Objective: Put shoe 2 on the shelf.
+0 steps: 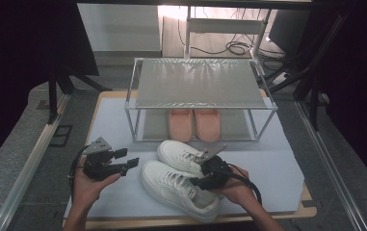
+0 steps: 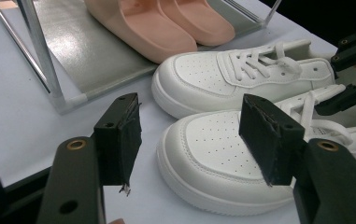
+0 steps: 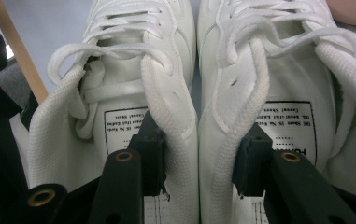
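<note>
While the left tongs (image 1: 129, 158) hover just above the desk (image 1: 268, 173) at its left side, jaws apart w/ nothing between them, they point toward the toe of the near white sneaker (image 1: 176, 188); in the left gripper view that toe sits between and beyond the two black pads (image 2: 119, 135), not touched. Further right, the two white sneakers lie side by side on the grey mat, touching along their inner sides, toes toward the left-back, heels toward the person's right hand (image 1: 241, 190). Far white sneaker (image 1: 181, 155) lies just in front of the metal shoe rack (image 1: 200, 82), on whose lower shelf a pair of pink slippers (image 1: 194, 124) rests. At the right, the right tongs (image 1: 201, 179) sit at the sneakers' heel openings: right gripper view shows one jaw inside each shoe, w/ the two adjoining inner collar walls between the pads (image 3: 154, 149). Pads look pressed on both walls, so the right tongs are clamped on the pair
</note>
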### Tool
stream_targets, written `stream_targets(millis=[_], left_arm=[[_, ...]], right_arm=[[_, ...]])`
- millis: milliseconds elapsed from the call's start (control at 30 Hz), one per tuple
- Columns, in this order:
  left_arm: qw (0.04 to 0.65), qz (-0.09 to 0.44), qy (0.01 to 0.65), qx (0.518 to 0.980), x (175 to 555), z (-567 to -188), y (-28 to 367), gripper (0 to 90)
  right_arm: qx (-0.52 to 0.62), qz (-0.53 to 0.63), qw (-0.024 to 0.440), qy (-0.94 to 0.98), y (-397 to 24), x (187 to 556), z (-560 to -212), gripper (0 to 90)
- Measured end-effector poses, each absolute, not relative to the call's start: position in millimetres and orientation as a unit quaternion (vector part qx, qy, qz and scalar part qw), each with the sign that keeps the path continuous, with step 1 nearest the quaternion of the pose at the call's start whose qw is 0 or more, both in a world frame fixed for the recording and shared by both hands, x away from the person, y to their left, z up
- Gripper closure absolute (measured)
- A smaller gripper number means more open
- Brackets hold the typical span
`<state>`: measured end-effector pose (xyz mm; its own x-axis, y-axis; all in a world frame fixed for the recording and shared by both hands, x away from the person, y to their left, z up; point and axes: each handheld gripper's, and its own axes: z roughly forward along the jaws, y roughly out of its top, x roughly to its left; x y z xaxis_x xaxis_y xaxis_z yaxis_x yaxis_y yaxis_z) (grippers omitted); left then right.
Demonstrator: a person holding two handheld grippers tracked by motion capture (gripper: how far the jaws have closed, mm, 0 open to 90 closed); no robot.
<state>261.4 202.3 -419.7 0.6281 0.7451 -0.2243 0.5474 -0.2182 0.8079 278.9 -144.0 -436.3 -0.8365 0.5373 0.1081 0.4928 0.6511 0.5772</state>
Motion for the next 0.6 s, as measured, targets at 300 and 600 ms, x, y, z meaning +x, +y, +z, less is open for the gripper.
stream_targets(millis=[300, 600], left_arm=[[0.465, 0.106, 0.418, 0.773, 261.7, -419.7, 201.6, 39.4], [0.464, 0.106, 0.418, 0.774, 261.7, -419.8, 202.1, 39.4]], right_arm=[[0.282, 0.291, 0.038, 0.913, -140.6, 279.6, -438.1, 60.8], [0.275, 0.288, 0.044, 0.916, -140.6, 279.6, -437.0, 73.8]])
